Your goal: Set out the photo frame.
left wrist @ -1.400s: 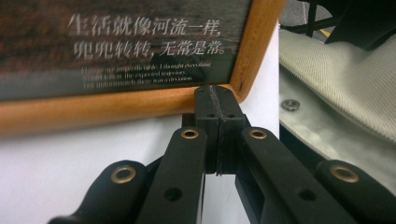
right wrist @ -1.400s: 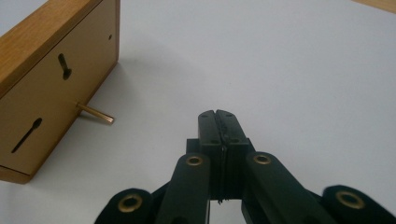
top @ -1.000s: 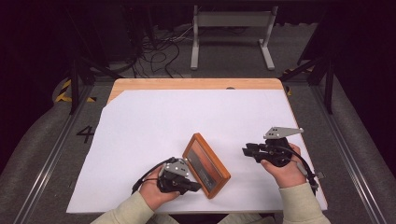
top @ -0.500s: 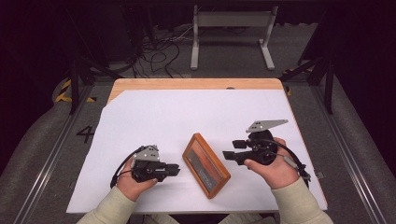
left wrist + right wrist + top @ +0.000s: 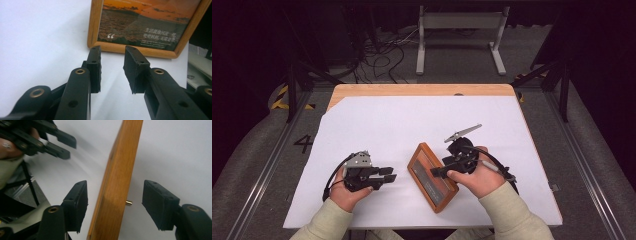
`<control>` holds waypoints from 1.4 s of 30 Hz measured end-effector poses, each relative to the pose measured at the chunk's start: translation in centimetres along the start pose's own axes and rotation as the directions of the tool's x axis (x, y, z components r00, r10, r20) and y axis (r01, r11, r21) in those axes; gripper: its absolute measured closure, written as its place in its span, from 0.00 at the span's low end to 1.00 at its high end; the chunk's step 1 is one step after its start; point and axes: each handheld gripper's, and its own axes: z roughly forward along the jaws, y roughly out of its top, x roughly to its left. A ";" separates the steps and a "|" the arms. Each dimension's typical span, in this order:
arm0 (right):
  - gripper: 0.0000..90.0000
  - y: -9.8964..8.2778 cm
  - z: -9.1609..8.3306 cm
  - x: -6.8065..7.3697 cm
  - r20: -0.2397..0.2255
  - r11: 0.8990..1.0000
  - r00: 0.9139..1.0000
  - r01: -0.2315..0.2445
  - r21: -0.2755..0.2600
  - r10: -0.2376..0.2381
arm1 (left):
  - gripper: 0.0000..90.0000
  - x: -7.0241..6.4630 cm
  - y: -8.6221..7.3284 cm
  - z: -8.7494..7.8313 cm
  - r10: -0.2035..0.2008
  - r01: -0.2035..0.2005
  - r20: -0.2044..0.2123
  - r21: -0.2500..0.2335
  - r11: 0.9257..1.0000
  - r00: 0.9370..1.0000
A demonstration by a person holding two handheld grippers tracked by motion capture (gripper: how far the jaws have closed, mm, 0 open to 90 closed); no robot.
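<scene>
**Frame edge between spread right jaws, left jaws just off it**

In the right gripper view we see the right gripper with its jaws spread on either side of the wooden edge of the picture frame, a clear gap at each pad; a small brass pin juts from the wood toward the right-hand pad. These jaws have just been opening, with the frame's edge between them. In the left gripper view the left gripper has its jaws apart, also just opening, with nothing between them; the frame's lower rail lies just past the tips, in the upper middle of that view. From the high view, the frame lies lower centre on the white sheet, seemingly flat, though the right hand covers its right side. The left hand sits lower left, near it but apart. The sheet covers a wooden table.
</scene>
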 end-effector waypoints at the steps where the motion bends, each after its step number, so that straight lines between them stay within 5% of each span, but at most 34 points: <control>1: 0.46 0.1 0.4 0.0 0.001 1.000 1.000 -0.005 0.020 0.005 | 0.75 0.0 0.0 0.0 -0.001 0.001 -0.004 -0.001 1.000 1.000; 9: 0.64 0.5 2.3 0.6 0.018 0.994 1.000 -0.012 0.111 0.010 | 0.75 0.2 -0.2 -0.1 -0.012 0.011 -0.010 -0.005 1.000 1.000; 16: 0.68 0.6 3.0 1.1 0.029 0.989 1.000 0.008 0.144 -0.012 | 0.75 0.1 -0.3 0.2 -0.002 0.002 -0.007 -0.004 1.000 1.000; 35: 0.79 0.9 2.9 1.5 0.057 0.989 0.998 -0.040 0.144 0.032 | 0.77 0.1 -0.4 0.0 0.002 -0.002 0.002 -0.021 1.000 1.000; 42: 0.79 1.4 2.9 2.2 0.051 0.988 0.998 0.011 0.152 -0.019 | 0.76 0.4 -0.6 -0.5 -0.011 0.010 -0.010 -0.048 0.999 1.000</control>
